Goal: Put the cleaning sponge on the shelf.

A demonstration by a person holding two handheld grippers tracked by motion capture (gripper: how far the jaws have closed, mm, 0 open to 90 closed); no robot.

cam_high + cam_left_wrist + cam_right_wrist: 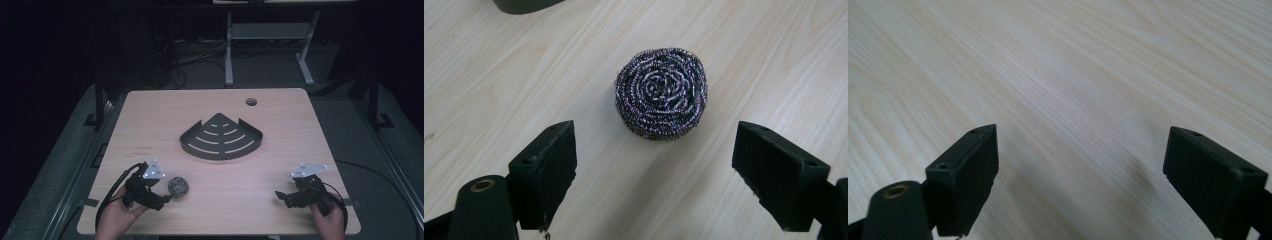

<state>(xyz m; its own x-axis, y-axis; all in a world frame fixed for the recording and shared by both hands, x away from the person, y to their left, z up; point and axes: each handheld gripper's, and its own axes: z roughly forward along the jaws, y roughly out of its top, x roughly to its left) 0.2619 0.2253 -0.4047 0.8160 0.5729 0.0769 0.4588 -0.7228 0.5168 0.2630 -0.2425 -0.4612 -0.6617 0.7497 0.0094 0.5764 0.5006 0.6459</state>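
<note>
A round steel-wool scourer lies on the wooden table near its front left. My left gripper sits just left of and before it, held by a hand. In the left gripper view the scourer rests just beyond my left gripper, whose jaws stand wide apart with nothing between them. My right gripper rests near the front right edge, also in a hand. In the right gripper view my right gripper is open over bare wood.
A dark metal corner shelf with slots lies in the middle of the table; its edge shows at the top of the left gripper view. A round cable hole is at the back right. Cables trail off both front corners.
</note>
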